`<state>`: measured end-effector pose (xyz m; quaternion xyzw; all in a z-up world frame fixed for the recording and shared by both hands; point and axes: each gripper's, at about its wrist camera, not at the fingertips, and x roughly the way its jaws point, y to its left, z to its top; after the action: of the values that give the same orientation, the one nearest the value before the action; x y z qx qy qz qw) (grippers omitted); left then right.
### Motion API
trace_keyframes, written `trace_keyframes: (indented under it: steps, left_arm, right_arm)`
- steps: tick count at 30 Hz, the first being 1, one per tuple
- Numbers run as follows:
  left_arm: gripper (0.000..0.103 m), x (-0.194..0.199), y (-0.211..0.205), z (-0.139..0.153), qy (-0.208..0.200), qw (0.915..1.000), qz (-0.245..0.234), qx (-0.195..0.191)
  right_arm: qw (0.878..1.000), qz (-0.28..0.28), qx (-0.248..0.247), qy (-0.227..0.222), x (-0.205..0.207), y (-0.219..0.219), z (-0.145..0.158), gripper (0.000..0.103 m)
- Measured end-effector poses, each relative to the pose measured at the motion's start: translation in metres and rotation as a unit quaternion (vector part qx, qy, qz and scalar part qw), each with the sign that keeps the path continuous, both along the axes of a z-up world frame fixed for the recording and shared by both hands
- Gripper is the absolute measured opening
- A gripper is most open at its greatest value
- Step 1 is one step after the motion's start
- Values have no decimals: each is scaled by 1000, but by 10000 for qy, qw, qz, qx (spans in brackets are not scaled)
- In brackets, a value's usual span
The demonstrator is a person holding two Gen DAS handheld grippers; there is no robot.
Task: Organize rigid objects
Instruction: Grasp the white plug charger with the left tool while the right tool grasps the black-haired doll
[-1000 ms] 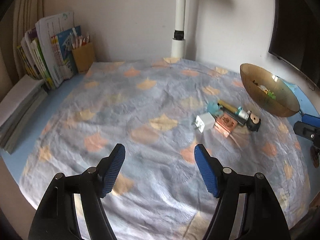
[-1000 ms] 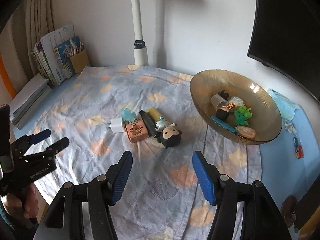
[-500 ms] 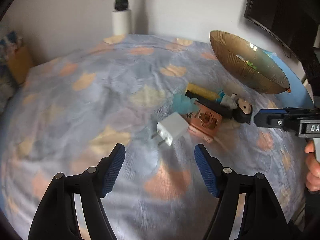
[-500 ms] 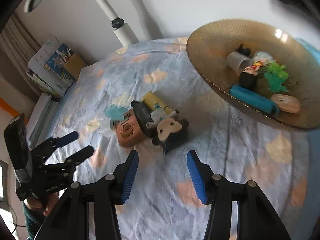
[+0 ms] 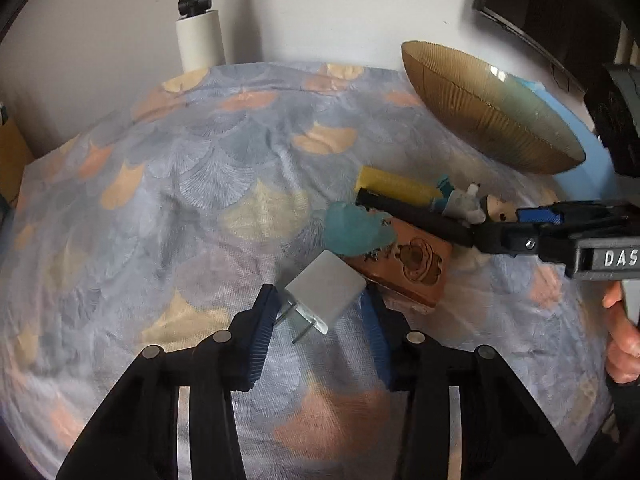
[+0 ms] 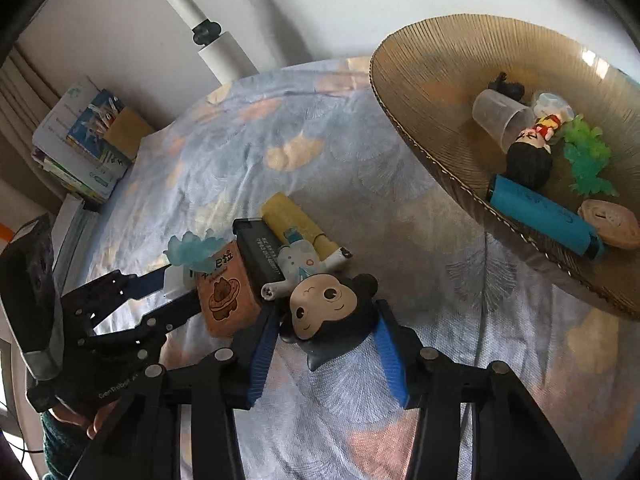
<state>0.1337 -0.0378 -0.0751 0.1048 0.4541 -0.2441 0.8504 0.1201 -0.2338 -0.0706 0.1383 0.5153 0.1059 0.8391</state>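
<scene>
While each spread hand-held gripper (image 5: 318, 316) (image 6: 326, 344) brackets plug (image 5: 326, 296) or figurine (image 6: 326, 312), neither grips.

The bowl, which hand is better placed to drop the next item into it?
Probably the right. The right gripper has its fingers either side of the monkey figure, with the bowl close by. The left gripper straddles the white charger, farther from the bowl.

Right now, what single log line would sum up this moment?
left gripper: open around white charger | right gripper: open around monkey figure | both on cloth | bowl: holds toys
</scene>
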Motion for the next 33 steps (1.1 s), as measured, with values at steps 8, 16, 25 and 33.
trace_keyframes:
  steps: [8,16,25,33]
  left_arm:
    - [40,-43,40,9,27,9970,633,-440]
    - [40,-95,66,2,254,9862,1604,-327]
    - [41,-117,68,-2,27,9835,1802,-155]
    - [62,-140,62,-3,-38,9949,1000,-107]
  right_arm:
    - [9991,-398,28,-150,-49,-19,12,41]
    - [9995,-10,-318,-40,-98,0,13,41]
    - [9976,301,-614,-67,-119,18,5,41]
    - [9941,440,-995,32,-126,16,0,61]
